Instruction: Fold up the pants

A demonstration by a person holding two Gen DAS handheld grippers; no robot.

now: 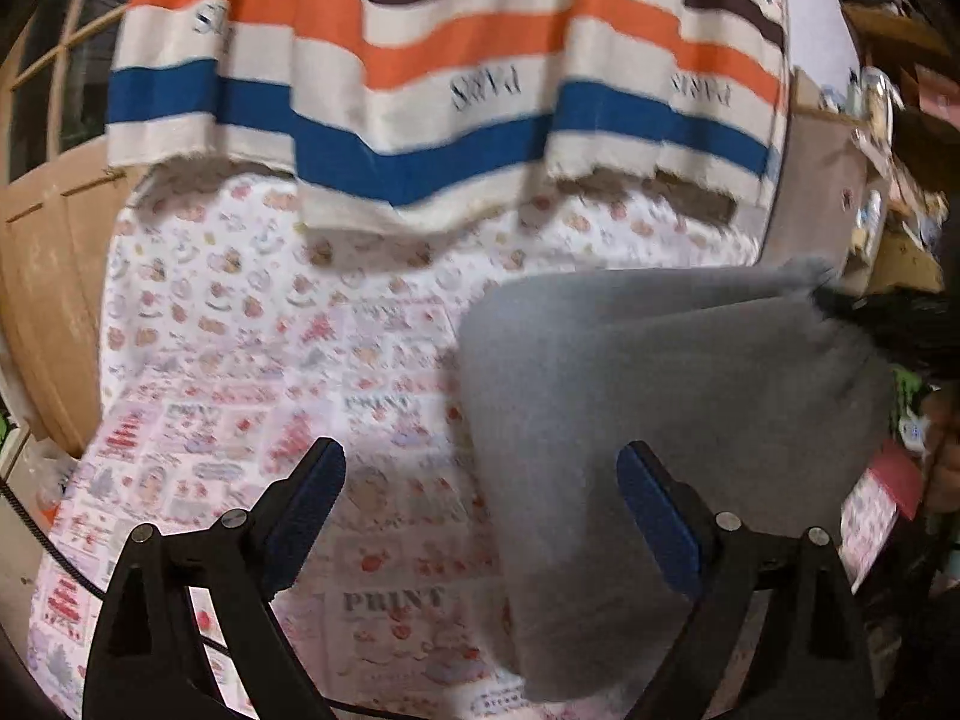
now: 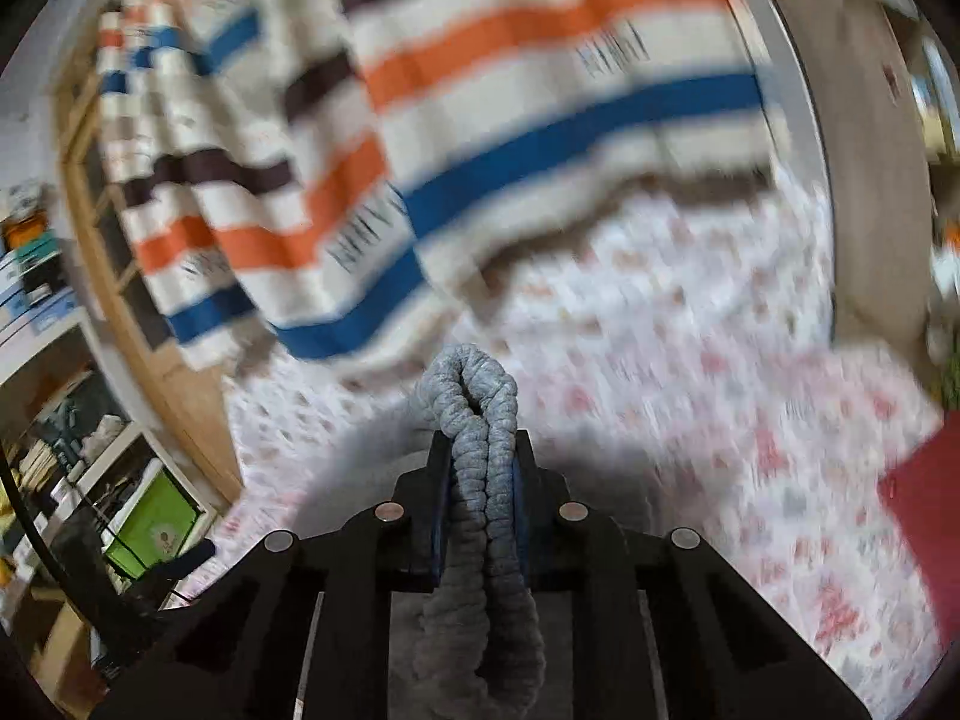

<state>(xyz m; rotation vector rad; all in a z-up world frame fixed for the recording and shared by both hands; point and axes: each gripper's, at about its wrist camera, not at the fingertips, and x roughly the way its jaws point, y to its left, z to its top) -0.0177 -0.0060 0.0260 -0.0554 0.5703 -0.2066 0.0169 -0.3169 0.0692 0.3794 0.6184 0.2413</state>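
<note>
on the printed sheet [image 1: 240, 360], at 3 o'clock, the pants [image 1: 660, 420] are mid-fold: waistband [image 2: 480, 450] pinched by the right gripper [image 2: 480, 462], left gripper [image 1: 480, 498] wide, empty, needed on a free edge next.

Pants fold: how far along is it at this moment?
Done: the grey pants already lie on the printed sheet as one narrow strip, so the legs look stacked, though blur leaves that unsure. In hand: the right tongs pinch the bunched ribbed band. The left tongs are open over the cloth, holding nothing. Left: the crosswise folds.
</note>
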